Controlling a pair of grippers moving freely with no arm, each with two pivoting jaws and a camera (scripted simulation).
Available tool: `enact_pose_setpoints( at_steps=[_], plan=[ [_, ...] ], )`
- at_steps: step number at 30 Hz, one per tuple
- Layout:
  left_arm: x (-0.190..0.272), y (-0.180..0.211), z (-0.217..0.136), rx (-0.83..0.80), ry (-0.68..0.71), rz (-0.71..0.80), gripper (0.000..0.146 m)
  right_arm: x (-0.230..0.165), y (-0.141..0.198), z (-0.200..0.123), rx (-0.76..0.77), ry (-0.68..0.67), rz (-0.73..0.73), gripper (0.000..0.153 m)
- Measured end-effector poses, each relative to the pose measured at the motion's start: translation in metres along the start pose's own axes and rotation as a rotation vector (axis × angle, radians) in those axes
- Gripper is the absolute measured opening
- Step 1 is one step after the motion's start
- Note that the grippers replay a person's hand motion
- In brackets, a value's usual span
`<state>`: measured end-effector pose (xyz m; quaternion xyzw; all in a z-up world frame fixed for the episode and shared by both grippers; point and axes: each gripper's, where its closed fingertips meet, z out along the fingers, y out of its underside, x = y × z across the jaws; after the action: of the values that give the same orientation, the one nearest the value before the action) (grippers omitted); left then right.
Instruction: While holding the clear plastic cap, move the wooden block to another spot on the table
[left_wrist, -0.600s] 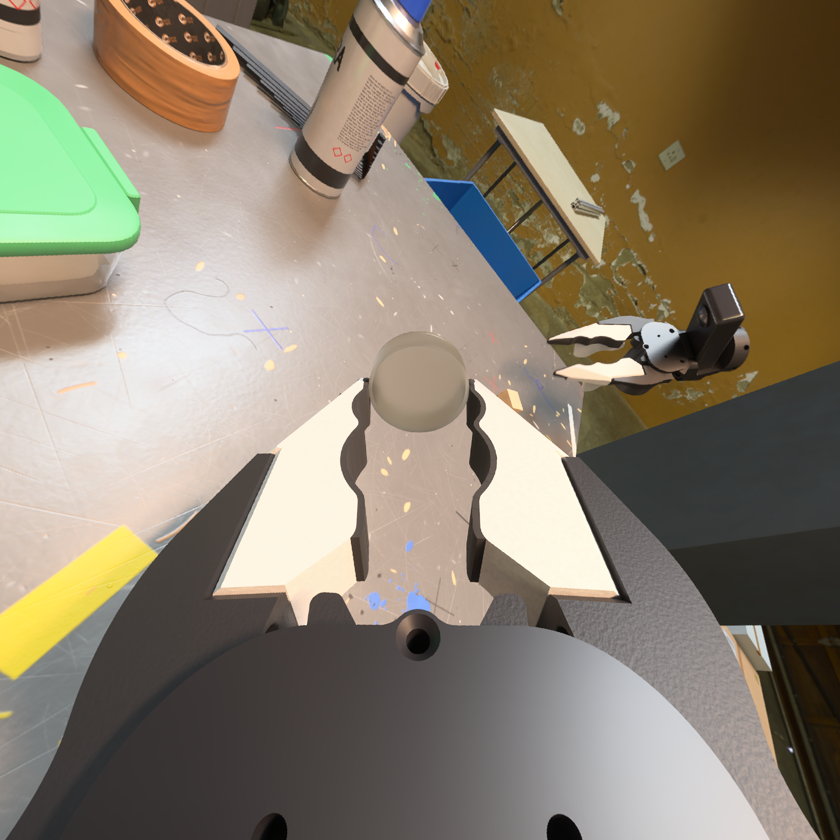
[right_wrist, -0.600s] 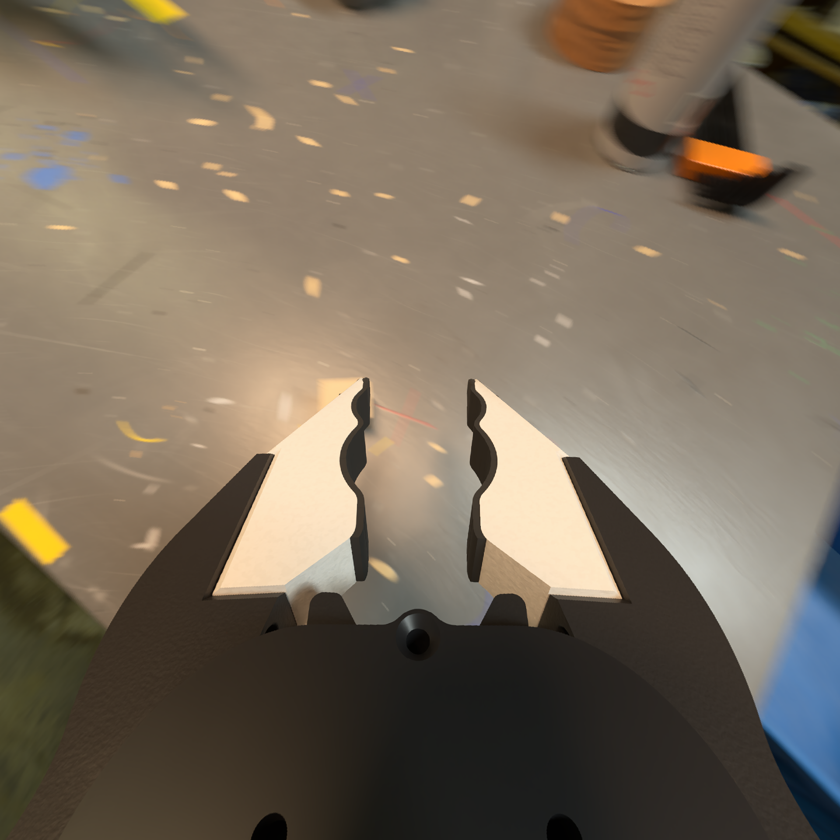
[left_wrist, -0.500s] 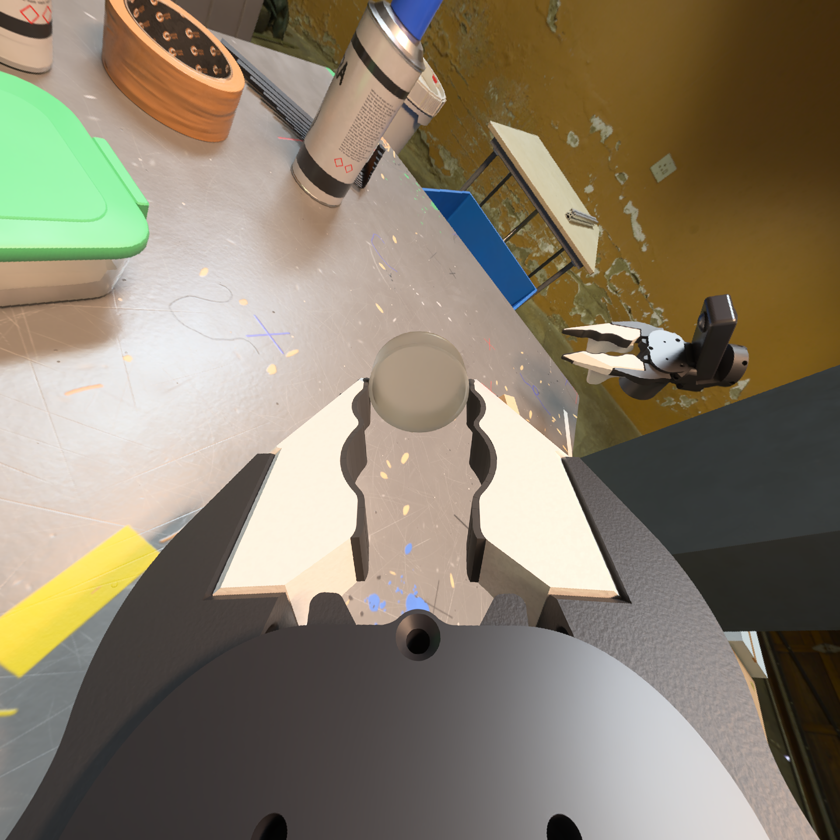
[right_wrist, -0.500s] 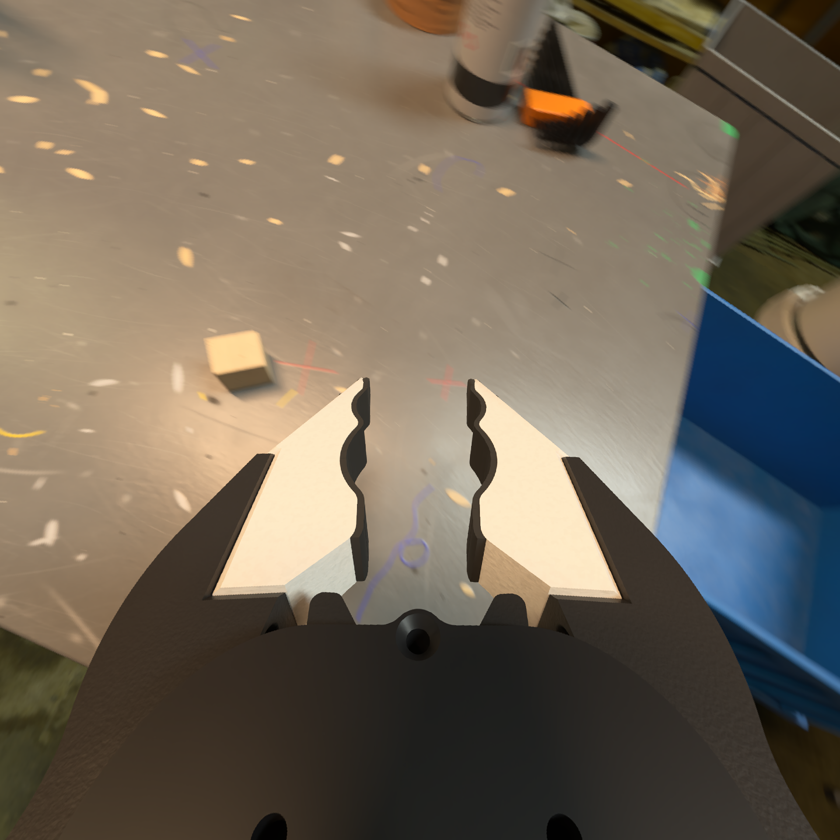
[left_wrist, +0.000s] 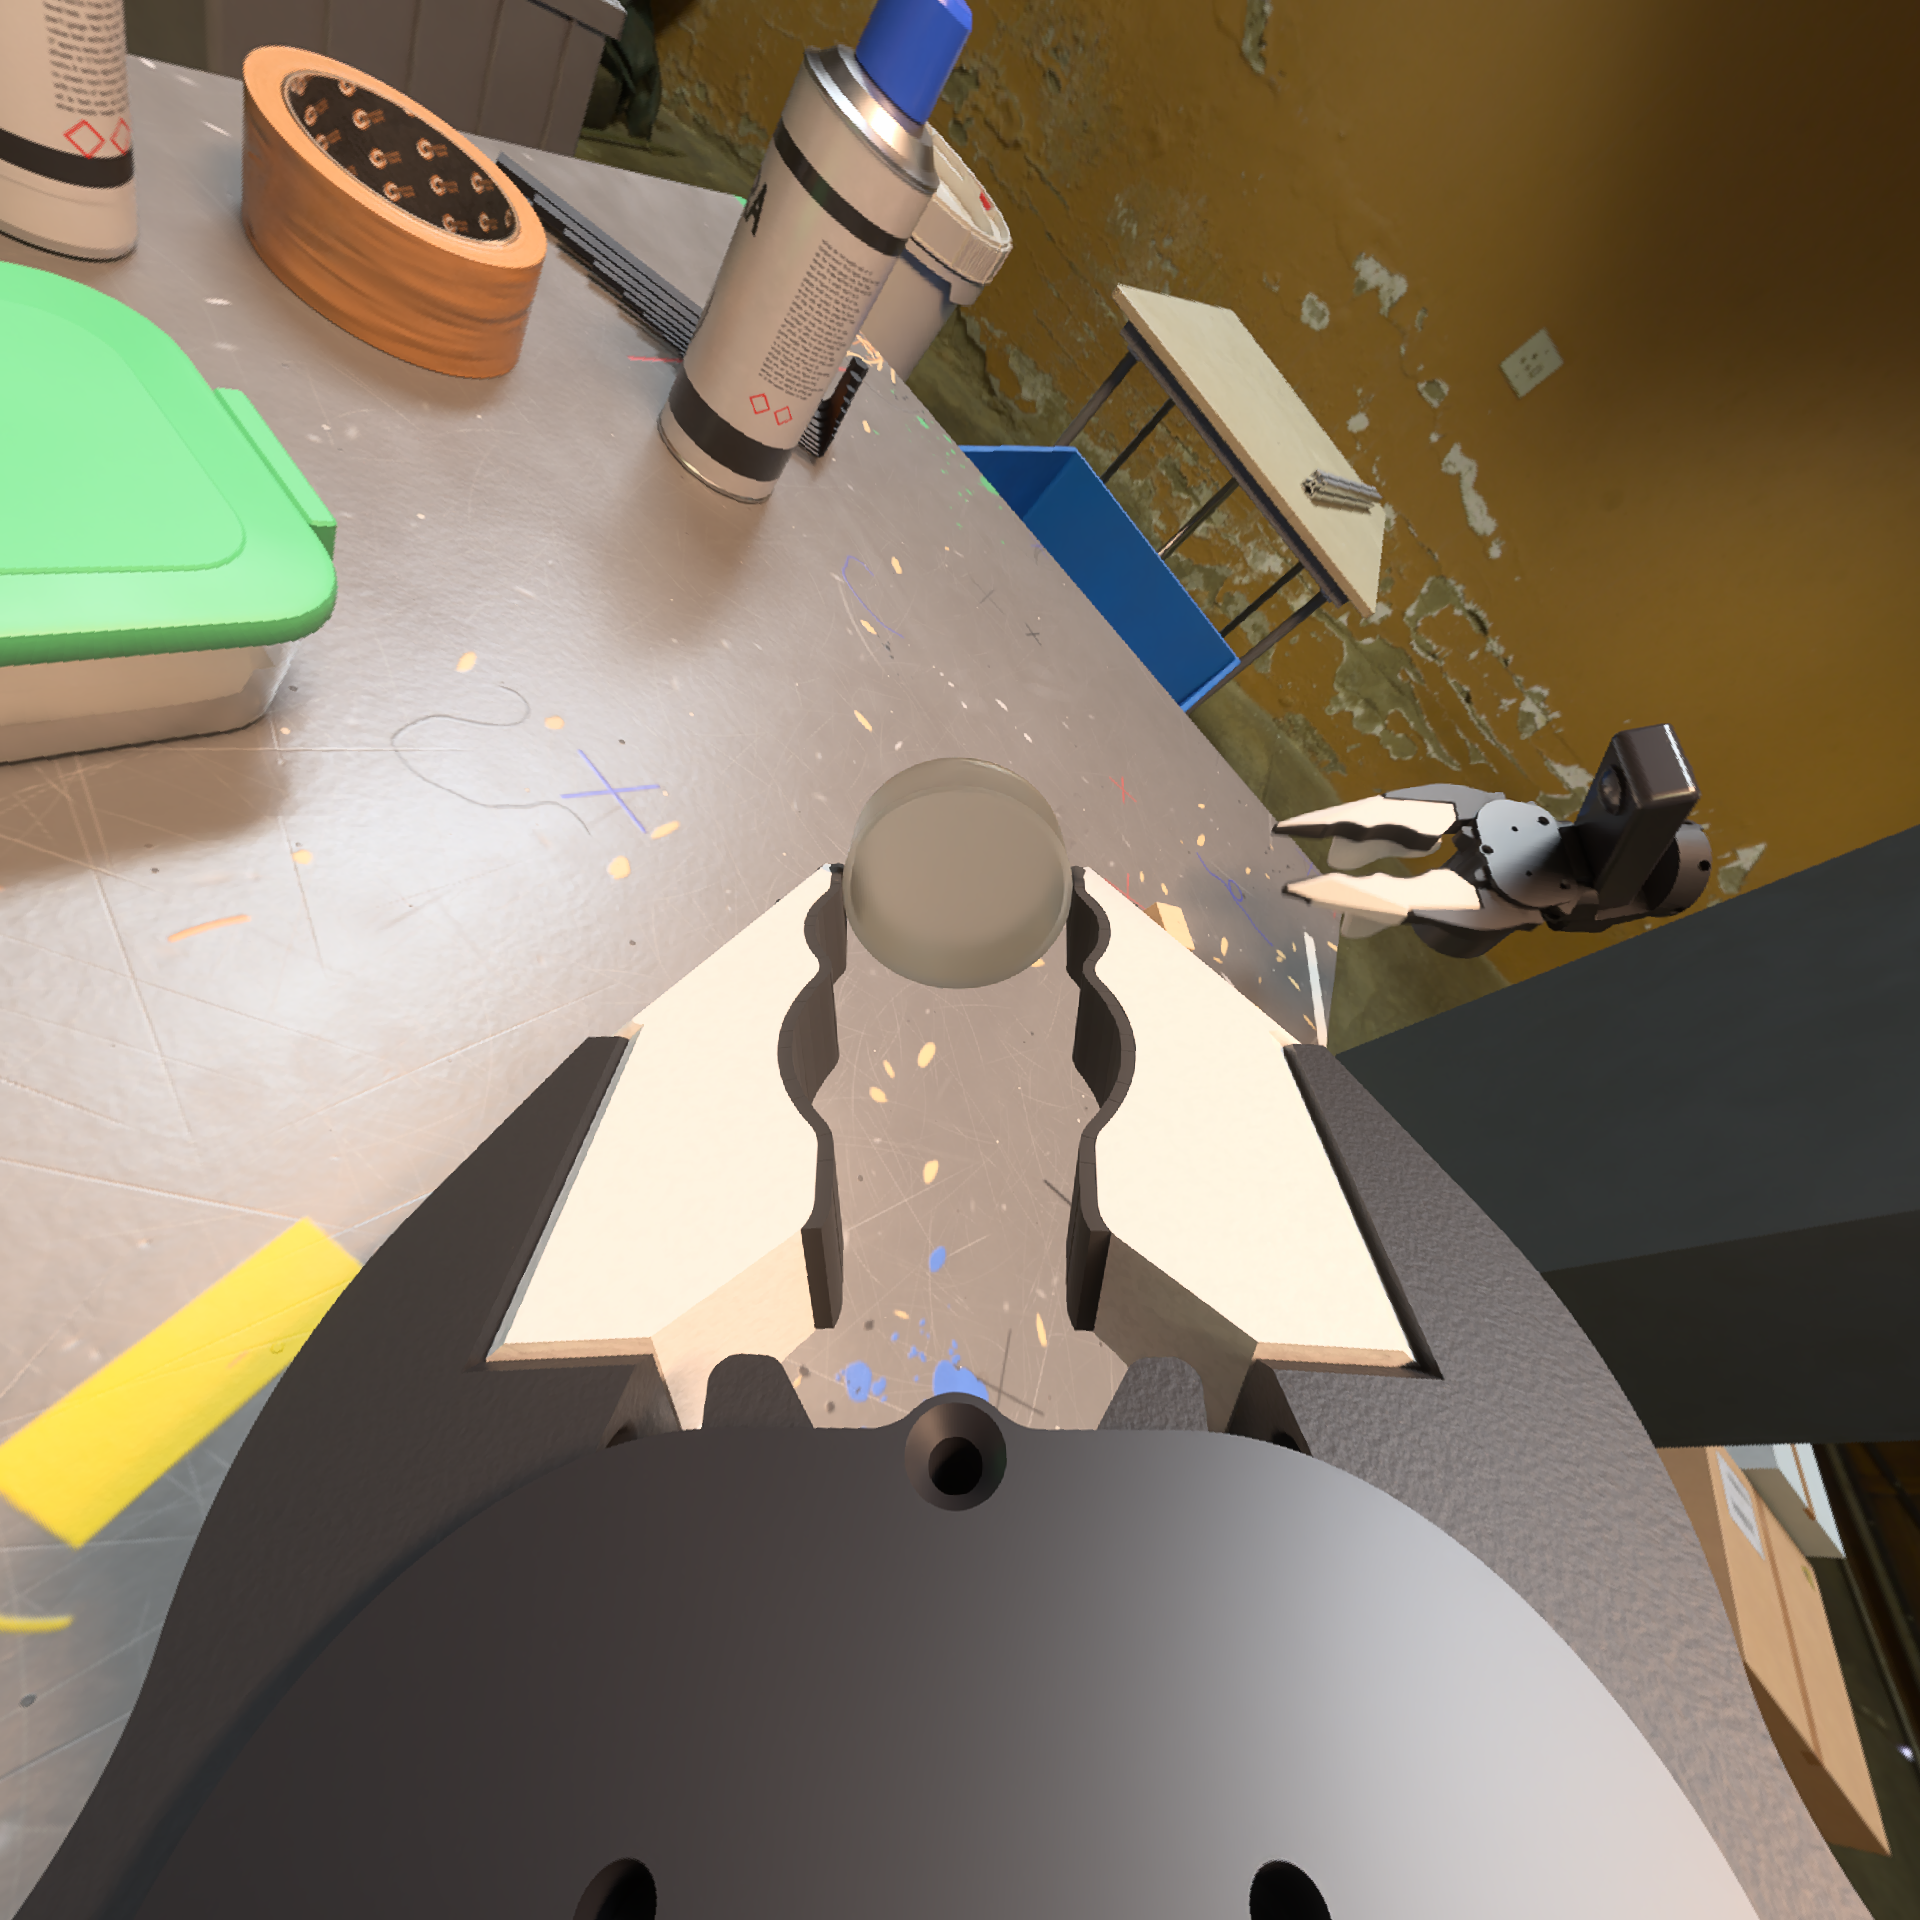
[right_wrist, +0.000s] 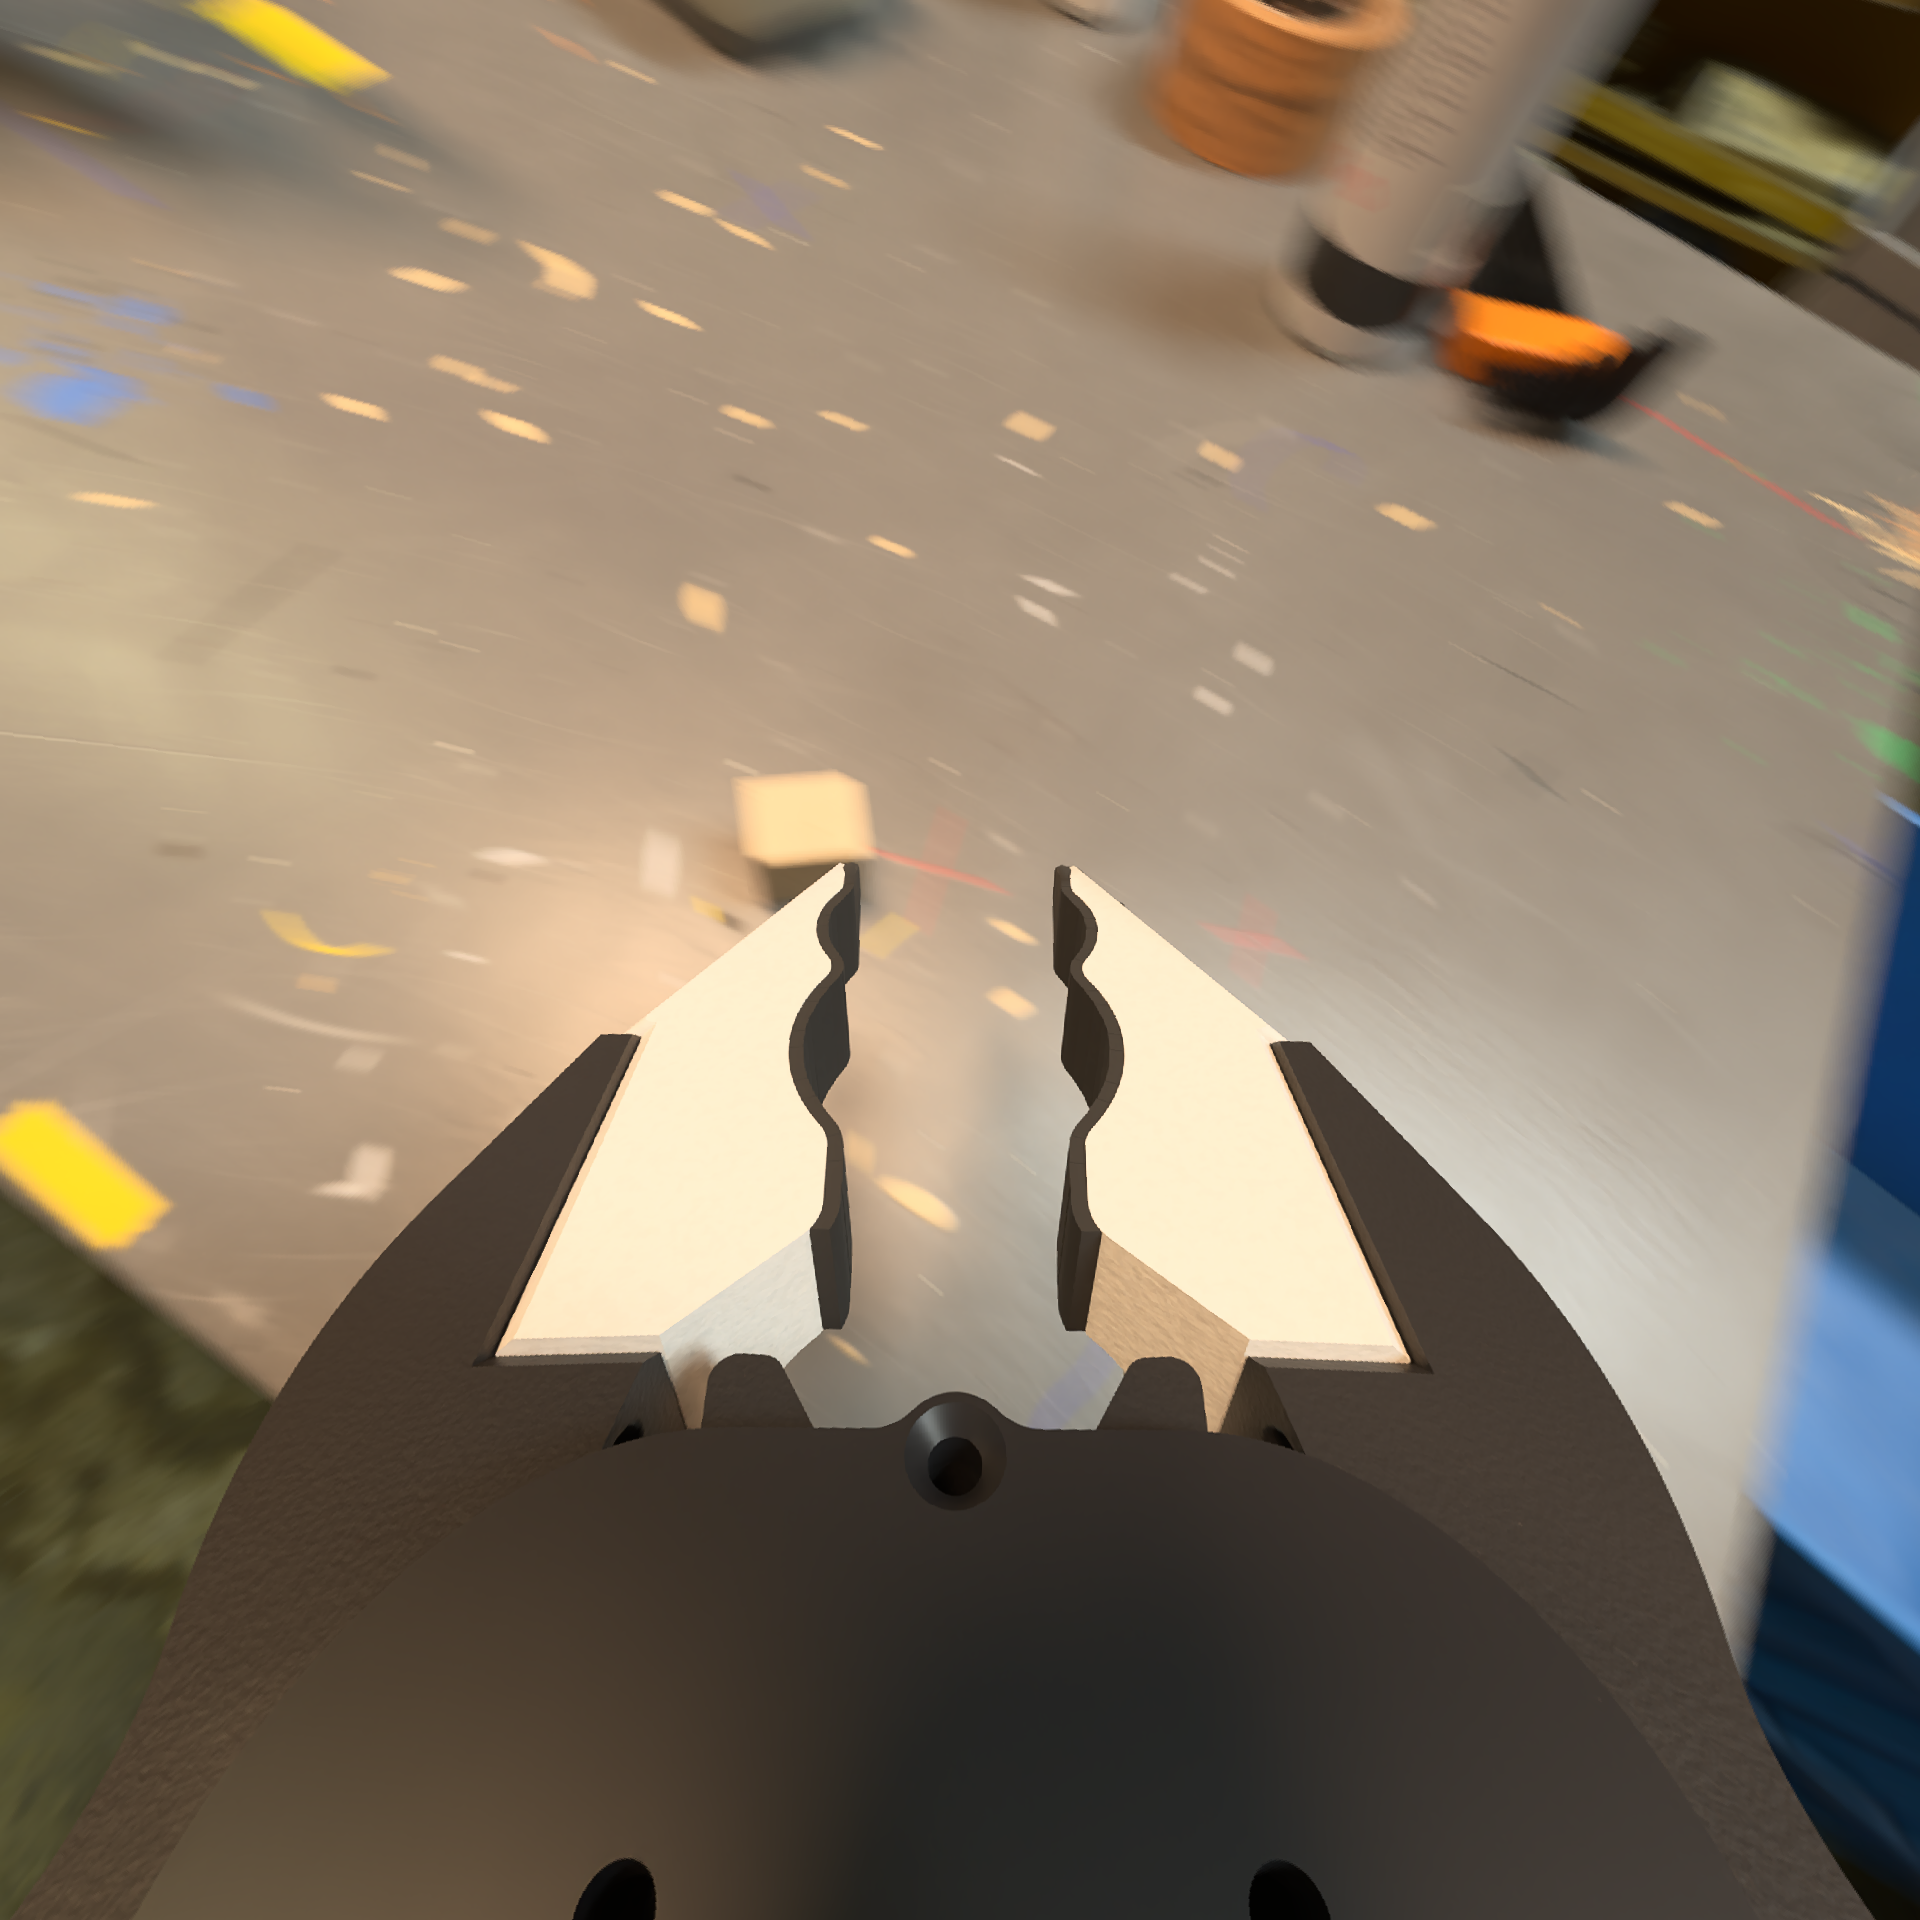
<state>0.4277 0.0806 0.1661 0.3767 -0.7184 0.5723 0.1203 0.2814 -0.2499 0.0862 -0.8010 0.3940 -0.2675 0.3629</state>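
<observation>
We see the left gripper (left_wrist: 956, 883) clamping the cap (left_wrist: 954, 875), round face toward us; right gripper (right_wrist: 956, 883), parted and empty, tilts down over the table (right_wrist: 1351, 831) edge, block (right_wrist: 802, 816) just beyond its left fingertip

A workshop: paint-flecked metal table (left_wrist: 436, 997), spray can (left_wrist: 800, 281), tape roll (left_wrist: 390, 213), peeling ochre wall (left_wrist: 1558, 208).
</observation>
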Motion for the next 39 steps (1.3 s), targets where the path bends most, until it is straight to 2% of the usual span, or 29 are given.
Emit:
enact_pose_setpoints(
  at_steps=[3,6,11,15,20,26,34,35,37,39],
  plan=[
    [0.003,0.002,0.002,-0.015,0.002,0.015,0.042,-0.078,-0.025,0.025,0.033,-0.285,-0.142,0.041],
    [0.005,0.003,0.003,-0.023,0.009,0.021,0.042,-0.130,-0.032,0.045,0.005,-0.416,-0.323,0.047],
    [0.006,0.001,0.001,-0.013,0.021,0.018,0.042,-0.164,-0.020,0.070,-0.092,-0.574,-0.402,0.049],
    [0.006,0.000,-0.001,-0.007,0.023,0.016,0.042,-0.173,-0.010,0.080,-0.147,-0.627,-0.438,0.049],
    [0.005,0.000,-0.001,-0.006,0.025,0.010,0.042,-0.179,-0.005,0.086,-0.171,-0.659,-0.427,0.047],
    [0.004,0.002,0.001,-0.014,0.025,0.005,0.042,-0.178,-0.005,0.087,-0.146,-0.668,-0.397,0.033],
    [0.003,0.003,0.002,-0.023,0.025,0.000,0.042,-0.176,-0.001,0.082,-0.122,-0.634,-0.389,0.032],
    [0.003,0.003,0.002,-0.024,0.025,-0.001,0.042,-0.173,-0.001,0.081,-0.125,-0.618,-0.378,0.035],
    [0.003,0.003,0.001,-0.025,0.026,-0.004,0.042,-0.161,-0.002,0.076,-0.122,-0.570,-0.357,0.055],
    [0.002,0.003,0.000,-0.021,0.025,-0.006,0.042,-0.134,-0.010,0.068,-0.064,-0.473,-0.308,0.067]
  ],
)
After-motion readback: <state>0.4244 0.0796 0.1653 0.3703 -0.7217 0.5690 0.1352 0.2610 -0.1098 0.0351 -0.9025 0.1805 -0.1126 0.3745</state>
